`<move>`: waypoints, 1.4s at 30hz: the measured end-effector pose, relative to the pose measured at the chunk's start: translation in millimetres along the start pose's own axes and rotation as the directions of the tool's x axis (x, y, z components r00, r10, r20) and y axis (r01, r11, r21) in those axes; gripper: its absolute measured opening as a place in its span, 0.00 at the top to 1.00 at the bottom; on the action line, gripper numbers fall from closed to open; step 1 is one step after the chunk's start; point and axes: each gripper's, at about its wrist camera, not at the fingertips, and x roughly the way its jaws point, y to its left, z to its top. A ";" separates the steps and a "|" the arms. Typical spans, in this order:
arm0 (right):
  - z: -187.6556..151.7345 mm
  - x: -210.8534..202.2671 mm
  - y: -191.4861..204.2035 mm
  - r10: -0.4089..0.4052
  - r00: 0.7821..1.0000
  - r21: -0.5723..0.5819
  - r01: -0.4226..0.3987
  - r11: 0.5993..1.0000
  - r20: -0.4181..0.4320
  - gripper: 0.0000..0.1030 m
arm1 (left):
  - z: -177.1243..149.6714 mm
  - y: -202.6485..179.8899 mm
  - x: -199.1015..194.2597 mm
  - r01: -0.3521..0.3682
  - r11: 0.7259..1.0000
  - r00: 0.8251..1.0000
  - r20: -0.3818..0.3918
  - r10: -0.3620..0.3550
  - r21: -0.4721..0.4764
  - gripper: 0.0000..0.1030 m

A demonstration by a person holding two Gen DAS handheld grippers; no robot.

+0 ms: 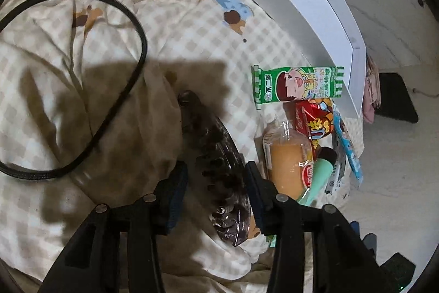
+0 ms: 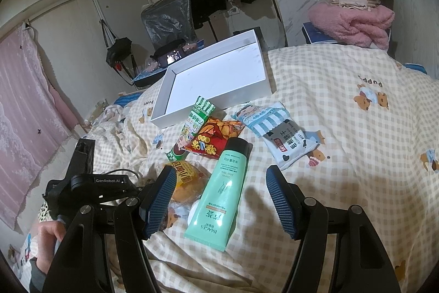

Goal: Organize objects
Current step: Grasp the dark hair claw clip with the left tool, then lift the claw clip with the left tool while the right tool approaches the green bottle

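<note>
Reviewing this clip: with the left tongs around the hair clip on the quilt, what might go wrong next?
1. The hair clip lies on soft, wrinkled quilt; the left tongs may pinch fabric with it.
2. The clip is curved and glossy, so it may twist out of a loose hold.
3. The bun lies close beside it and may get knocked.

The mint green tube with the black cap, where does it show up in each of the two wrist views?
Left wrist view: the mint green tube is at lower right, mostly hidden behind the bread packet.
Right wrist view: it lies in full at centre bottom, between the open right gripper fingers.
Shared landmark: the white box.
</note>
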 end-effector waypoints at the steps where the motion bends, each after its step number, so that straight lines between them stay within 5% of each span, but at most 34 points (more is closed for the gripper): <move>1: 0.1 0.0 0.0 0.000 1.000 0.000 0.000 1.000 0.000 0.33 | 0.1 -2.6 -0.8 -0.007 1.000 1.000 -0.002 0.007 0.017 0.52; 4: 0.3 0.5 0.3 0.000 1.000 0.000 0.000 1.000 0.000 0.33 | -2.5 -18.0 4.5 -0.064 0.990 0.998 -0.018 0.067 0.122 0.43; 6: 0.2 0.5 0.3 0.000 1.000 0.000 0.000 1.000 0.000 0.33 | -9.6 -36.7 14.8 -0.158 0.961 0.986 -0.017 0.166 0.228 0.38; 10: -0.1 0.7 1.0 0.000 1.000 -0.001 0.000 1.000 -0.001 0.33 | -20.4 -55.0 21.7 -0.244 0.912 0.968 0.023 0.251 0.330 0.45; 11: -0.2 0.7 1.0 0.000 1.000 0.000 0.000 1.000 -0.001 0.33 | -19.9 -54.3 18.0 -0.227 0.919 0.973 0.032 0.229 0.322 0.59; 12: -0.2 0.7 0.9 0.000 1.000 0.000 0.000 1.000 -0.001 0.33 | -18.7 -52.8 14.3 -0.216 0.926 0.976 0.042 0.214 0.309 0.63; 16: -0.2 0.8 1.1 -0.001 1.000 0.000 0.001 1.000 -0.001 0.33 | -13.4 -51.7 -16.4 -0.201 0.943 0.969 0.193 0.152 0.264 0.64; 21: -0.5 1.2 1.7 -0.001 1.000 -0.001 0.001 1.000 -0.002 0.33 | -17.0 -68.8 -47.6 -0.132 0.941 0.929 0.369 0.009 0.311 0.65; 26: -0.4 1.2 1.6 -0.001 1.000 0.000 0.001 1.000 -0.003 0.33 | -21.1 -79.6 -53.7 -0.032 0.915 0.933 0.340 -0.117 0.402 0.65; 34: -0.4 1.2 1.8 -0.001 1.000 0.000 0.001 1.000 -0.003 0.33 | -36.9 -88.6 -59.1 -0.019 0.877 0.929 0.332 -0.161 0.479 0.68; 35: -0.3 1.3 1.7 -0.001 1.000 0.000 0.001 1.000 -0.003 0.33 | -38.0 -88.9 -61.2 -0.013 0.876 0.926 0.335 -0.171 0.482 0.79; 42: -1.5 2.7 1.8 -0.001 1.000 0.000 0.001 1.000 -0.006 0.33 | -34.2 -81.9 -53.0 0.033 0.895 0.944 0.281 -0.174 0.445 0.80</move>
